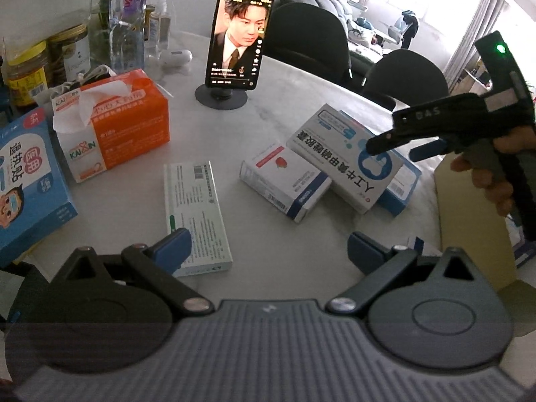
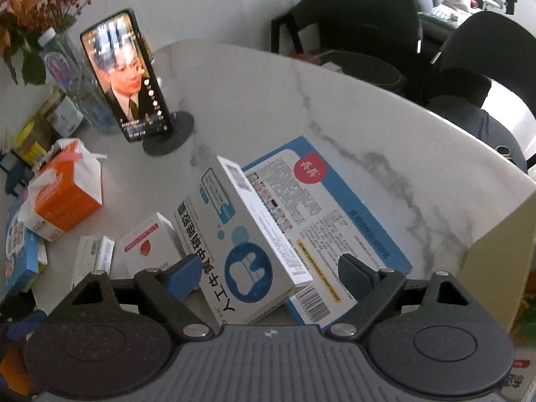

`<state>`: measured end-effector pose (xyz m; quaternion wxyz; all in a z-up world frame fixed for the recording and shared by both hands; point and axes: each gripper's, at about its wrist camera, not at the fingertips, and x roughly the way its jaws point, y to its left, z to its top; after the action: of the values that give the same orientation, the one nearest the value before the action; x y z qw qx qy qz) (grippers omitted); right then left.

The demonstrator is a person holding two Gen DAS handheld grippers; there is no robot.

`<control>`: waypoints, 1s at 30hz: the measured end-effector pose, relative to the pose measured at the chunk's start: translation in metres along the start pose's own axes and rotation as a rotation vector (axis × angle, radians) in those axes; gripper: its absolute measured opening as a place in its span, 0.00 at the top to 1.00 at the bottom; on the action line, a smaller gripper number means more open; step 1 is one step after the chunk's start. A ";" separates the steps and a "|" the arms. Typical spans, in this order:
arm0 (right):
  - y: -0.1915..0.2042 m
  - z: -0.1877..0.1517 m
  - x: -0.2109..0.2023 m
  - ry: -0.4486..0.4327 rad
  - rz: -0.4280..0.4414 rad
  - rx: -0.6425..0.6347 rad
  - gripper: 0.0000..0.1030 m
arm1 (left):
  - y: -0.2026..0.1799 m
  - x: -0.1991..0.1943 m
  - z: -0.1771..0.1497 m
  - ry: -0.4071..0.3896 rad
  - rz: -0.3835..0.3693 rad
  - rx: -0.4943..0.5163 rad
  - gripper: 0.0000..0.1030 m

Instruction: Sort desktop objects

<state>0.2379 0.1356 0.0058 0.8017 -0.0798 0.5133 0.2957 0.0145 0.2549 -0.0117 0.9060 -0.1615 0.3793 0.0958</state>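
Observation:
Several medicine boxes lie on the white marble table point(image 1: 274, 77). A grey-white box with a blue circle point(image 1: 345, 154) leans on a flat blue box point(image 1: 402, 181); both show in the right wrist view, grey box point(image 2: 244, 244), blue box point(image 2: 321, 221). A small strawberry box point(image 1: 284, 181) and a long green-white box point(image 1: 196, 214) lie nearby. My left gripper point(image 1: 268, 248) is open and empty, its left finger by the long box. My right gripper point(image 2: 268, 274) is open, its fingers on either side of the grey box's near end; it also shows in the left wrist view point(image 1: 398, 145).
An orange tissue box point(image 1: 114, 124), a blue cartoon box point(image 1: 26, 181), jars and bottles point(image 1: 67, 53) stand at the left. A phone on a stand point(image 1: 238, 40) plays video at the back. A beige cardboard box point(image 1: 472, 221) stands at the right edge. Black chairs point(image 1: 311, 37) behind.

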 end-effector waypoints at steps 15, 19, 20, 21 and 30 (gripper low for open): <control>-0.001 0.001 0.031 0.075 0.033 0.026 0.28 | 0.005 -0.001 -0.004 0.003 0.002 -0.017 0.02; 0.003 -0.004 0.030 0.062 0.025 0.006 0.33 | 0.006 -0.001 -0.006 0.003 0.001 -0.026 0.02; 0.004 -0.005 0.029 0.056 0.023 -0.001 0.35 | 0.007 -0.001 -0.006 0.001 0.001 -0.030 0.02; 0.005 -0.005 0.027 0.051 0.021 -0.009 0.36 | 0.008 -0.002 -0.006 -0.001 0.001 -0.035 0.02; 0.028 -0.017 0.000 -0.003 0.011 -0.104 0.55 | 0.012 -0.005 -0.010 -0.007 0.006 -0.054 0.02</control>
<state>0.2094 0.1517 0.0028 0.7956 -0.1182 0.4964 0.3265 0.0010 0.2624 -0.0175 0.9024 -0.1843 0.3738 0.1095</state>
